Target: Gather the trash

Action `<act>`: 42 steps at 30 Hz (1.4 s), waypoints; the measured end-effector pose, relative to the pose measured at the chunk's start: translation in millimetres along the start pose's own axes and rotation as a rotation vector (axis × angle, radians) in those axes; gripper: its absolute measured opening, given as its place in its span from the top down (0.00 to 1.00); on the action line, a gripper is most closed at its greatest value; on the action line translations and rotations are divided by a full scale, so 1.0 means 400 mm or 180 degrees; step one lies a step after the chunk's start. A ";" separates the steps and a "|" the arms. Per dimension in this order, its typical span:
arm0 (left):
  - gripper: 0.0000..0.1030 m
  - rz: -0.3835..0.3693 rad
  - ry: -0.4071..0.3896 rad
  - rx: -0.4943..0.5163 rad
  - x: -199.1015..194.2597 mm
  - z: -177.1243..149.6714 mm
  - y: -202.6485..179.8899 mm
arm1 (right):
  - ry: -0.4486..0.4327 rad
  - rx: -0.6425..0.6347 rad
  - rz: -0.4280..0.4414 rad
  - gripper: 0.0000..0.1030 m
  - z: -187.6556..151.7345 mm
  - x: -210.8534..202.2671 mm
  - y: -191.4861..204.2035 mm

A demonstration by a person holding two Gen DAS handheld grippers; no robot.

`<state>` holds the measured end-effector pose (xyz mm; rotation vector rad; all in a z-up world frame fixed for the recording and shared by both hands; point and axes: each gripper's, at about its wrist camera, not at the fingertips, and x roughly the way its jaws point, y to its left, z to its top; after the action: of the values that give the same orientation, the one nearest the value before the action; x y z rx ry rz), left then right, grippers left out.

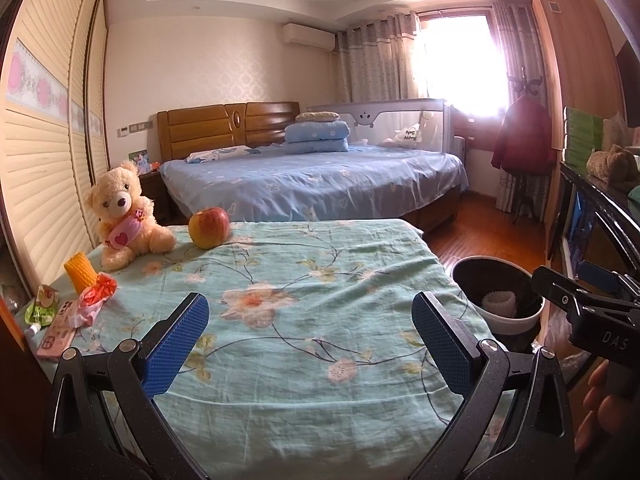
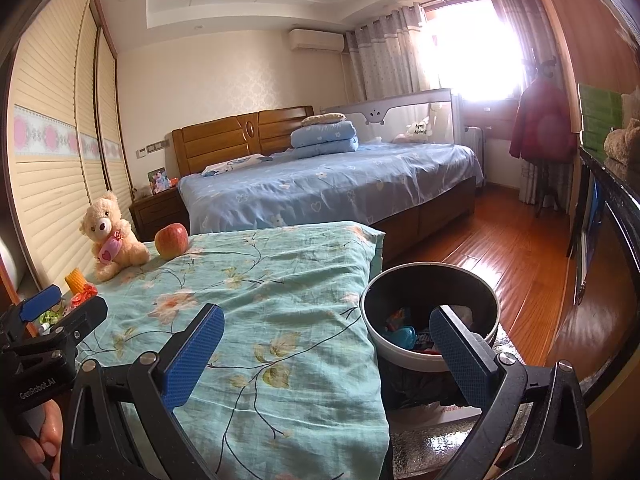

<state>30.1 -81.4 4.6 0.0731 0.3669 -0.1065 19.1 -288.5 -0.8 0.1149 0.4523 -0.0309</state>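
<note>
Trash (image 2: pixel 404 336) inside round bin (image 2: pixel 430 354)

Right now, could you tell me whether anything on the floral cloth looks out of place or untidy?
Yes. At the cloth's left edge, a crumpled red-and-white wrapper, a green pouch and a pink packet lie in a loose heap, while the bin on the right already holds scraps. The apple and teddy bear look tidy.

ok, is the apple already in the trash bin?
No, the apple sits on the floral cloth beside the teddy bear, while the bin stands off the cloth's right edge.
</note>
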 end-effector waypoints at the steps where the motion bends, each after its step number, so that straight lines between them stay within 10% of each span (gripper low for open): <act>1: 0.00 0.0001 -0.0003 -0.0003 0.000 0.000 0.001 | -0.0001 0.0000 0.0001 0.00 0.000 0.000 0.000; 42: 0.00 -0.0029 0.0004 0.0020 -0.007 -0.001 -0.004 | -0.0002 -0.0028 0.0027 0.00 0.003 -0.007 0.018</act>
<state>27.1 -82.7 5.3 0.0778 0.3681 -0.1165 17.5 -281.4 2.4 0.1082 0.4514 -0.0206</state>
